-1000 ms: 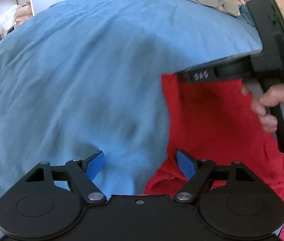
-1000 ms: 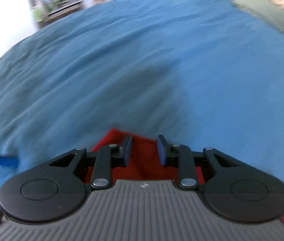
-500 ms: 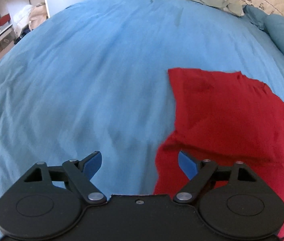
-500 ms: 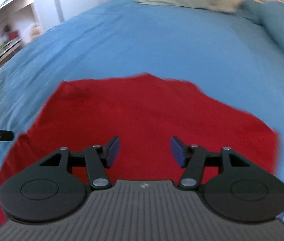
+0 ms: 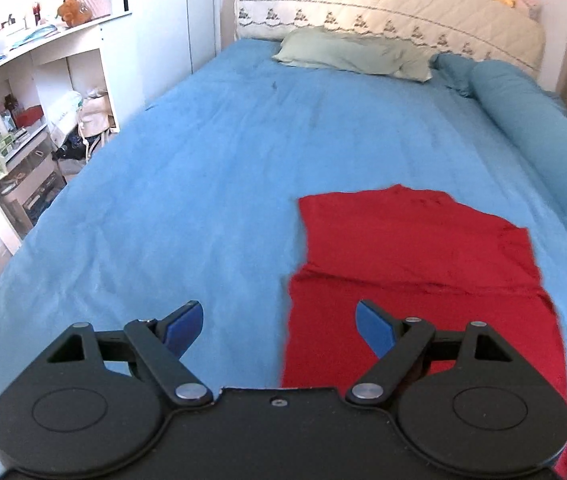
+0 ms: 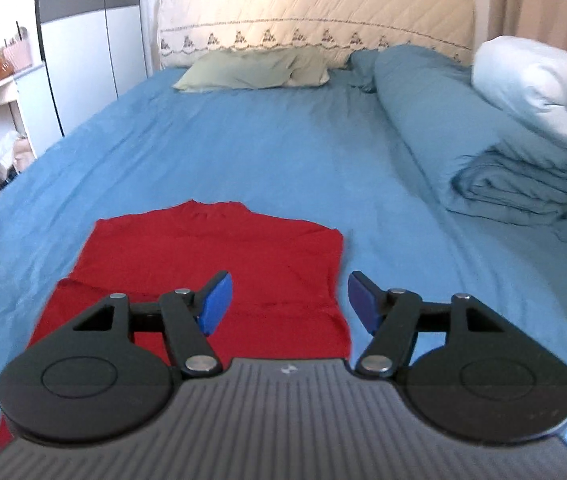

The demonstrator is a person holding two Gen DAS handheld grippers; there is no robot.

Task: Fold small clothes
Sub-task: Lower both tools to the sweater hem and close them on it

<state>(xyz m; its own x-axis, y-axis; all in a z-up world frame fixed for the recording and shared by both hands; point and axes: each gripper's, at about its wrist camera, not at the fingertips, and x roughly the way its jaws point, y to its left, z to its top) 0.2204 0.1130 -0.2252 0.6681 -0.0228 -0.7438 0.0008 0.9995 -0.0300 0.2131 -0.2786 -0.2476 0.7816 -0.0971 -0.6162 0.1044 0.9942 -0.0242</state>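
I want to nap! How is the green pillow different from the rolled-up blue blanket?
The green pillow is pale green, flat and thin; the rolled blue blanket is teal, thick and long. The pillow lies across the head of the bed; the blanket runs along its side. Both rest on the blue sheet.

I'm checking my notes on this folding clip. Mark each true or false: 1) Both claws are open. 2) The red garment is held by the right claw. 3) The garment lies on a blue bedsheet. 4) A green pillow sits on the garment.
1) True: the left claw and right claw both stand open.
2) False: the red garment lies free; neither claw grips it.
3) True: it lies on the blue bedsheet.
4) False: the green pillow lies far off by the headboard.
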